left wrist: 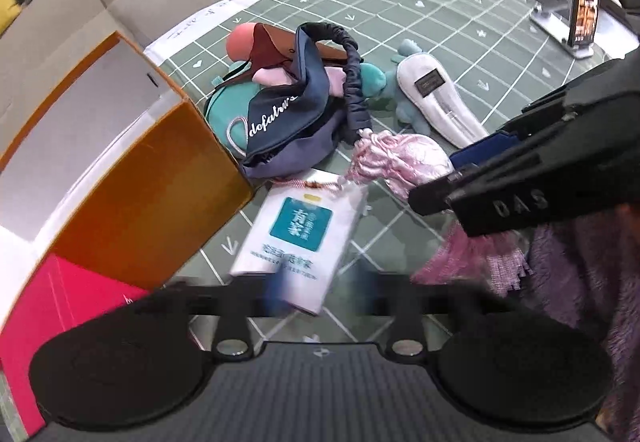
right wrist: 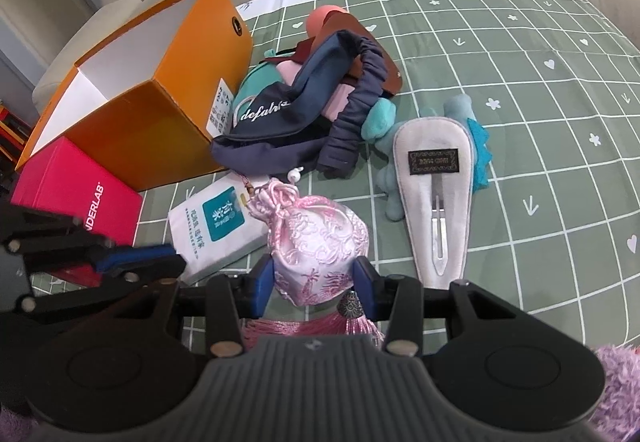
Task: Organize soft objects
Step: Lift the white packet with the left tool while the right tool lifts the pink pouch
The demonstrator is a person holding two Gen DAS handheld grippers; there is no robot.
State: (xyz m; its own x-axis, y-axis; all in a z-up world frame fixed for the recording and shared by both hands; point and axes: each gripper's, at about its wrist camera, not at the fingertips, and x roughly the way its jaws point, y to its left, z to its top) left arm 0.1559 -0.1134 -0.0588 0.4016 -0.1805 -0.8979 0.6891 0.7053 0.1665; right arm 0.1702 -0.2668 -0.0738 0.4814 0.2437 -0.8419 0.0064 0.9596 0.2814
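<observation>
My right gripper [right wrist: 316,280] is shut on a pink brocade pouch [right wrist: 320,238], its blue pads pressing both sides. The pouch's pink tassel [right wrist: 304,327] hangs below. In the left wrist view the same pouch [left wrist: 400,156] sits in the right gripper [left wrist: 444,174]. My left gripper [left wrist: 318,288] stands open, blurred, over the near end of a white tissue packet [left wrist: 298,230] lying on the cloth. The pads do not press on the packet. From the right wrist view the left gripper [right wrist: 144,254] is just left of that packet [right wrist: 216,230].
An open orange box [right wrist: 132,114] and a pink box [right wrist: 76,194] stand at the left. A pile holds a navy bag [right wrist: 288,110], and a big white plush hair clip [right wrist: 436,194] lies over a teal plush [right wrist: 476,150]. A purple fluffy cloth [left wrist: 580,282] is nearby, a sofa behind.
</observation>
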